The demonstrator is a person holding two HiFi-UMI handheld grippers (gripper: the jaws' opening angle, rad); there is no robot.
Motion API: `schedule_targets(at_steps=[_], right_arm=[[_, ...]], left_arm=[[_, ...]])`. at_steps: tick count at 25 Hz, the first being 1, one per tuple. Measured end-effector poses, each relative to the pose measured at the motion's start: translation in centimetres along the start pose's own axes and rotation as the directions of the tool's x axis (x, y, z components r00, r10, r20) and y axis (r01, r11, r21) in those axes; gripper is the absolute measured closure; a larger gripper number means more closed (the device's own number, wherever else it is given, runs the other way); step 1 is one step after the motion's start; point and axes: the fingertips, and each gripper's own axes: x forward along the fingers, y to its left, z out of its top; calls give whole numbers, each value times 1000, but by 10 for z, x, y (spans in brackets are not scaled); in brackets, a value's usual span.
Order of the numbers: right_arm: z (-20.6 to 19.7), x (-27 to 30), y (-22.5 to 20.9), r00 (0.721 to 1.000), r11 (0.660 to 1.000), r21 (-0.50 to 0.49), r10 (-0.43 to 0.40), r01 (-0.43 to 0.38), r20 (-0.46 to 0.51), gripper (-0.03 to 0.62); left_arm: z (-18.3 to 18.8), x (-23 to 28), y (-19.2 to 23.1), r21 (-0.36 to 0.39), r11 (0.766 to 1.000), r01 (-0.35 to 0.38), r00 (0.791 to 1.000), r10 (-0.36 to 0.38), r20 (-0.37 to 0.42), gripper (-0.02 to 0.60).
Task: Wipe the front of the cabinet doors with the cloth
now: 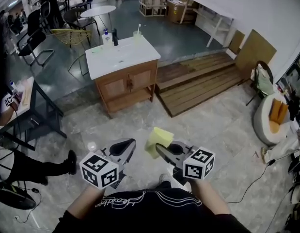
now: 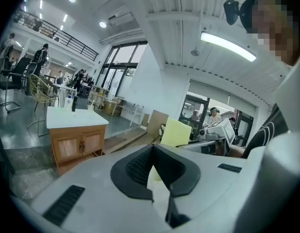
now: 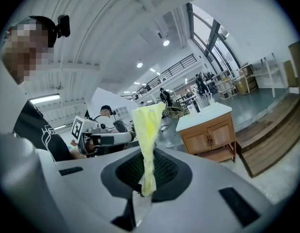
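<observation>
I hold the cloth (image 1: 158, 140) pinched in my right gripper's (image 1: 162, 150) fingers, my left gripper's (image 1: 129, 144) fingers closed on nothing, and with the cabinet doors (image 1: 129, 84) well apart across the floor, I judge the wiping not yet begun.

light: bright, even | source: ceiling lamps (image 2: 227, 45) | shadows: soft | edges: fisheye, dark corners

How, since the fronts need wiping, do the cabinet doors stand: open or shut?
Shut. Both cabinet doors lie flush in the wooden front, meeting at the middle with no gap; the right gripper view shows the same.
</observation>
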Motion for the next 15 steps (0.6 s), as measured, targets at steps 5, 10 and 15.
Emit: schedule_targets(at_steps=[5, 10, 15], right_arm=[[12, -40, -61, 1000, 1000, -7, -17, 17, -17, 553], [29, -75, -133, 999, 999, -34, -39, 39, -20, 553], [20, -102, -178, 999, 1000, -7, -28, 28, -39, 553]], left_arm=[[6, 73, -19, -8, 1000, -9, 1000, 9, -26, 575], [15, 146, -24, -9, 999, -53, 998, 53, -16, 575], [10, 191, -39, -24, 996, -89, 996, 89, -18, 575]])
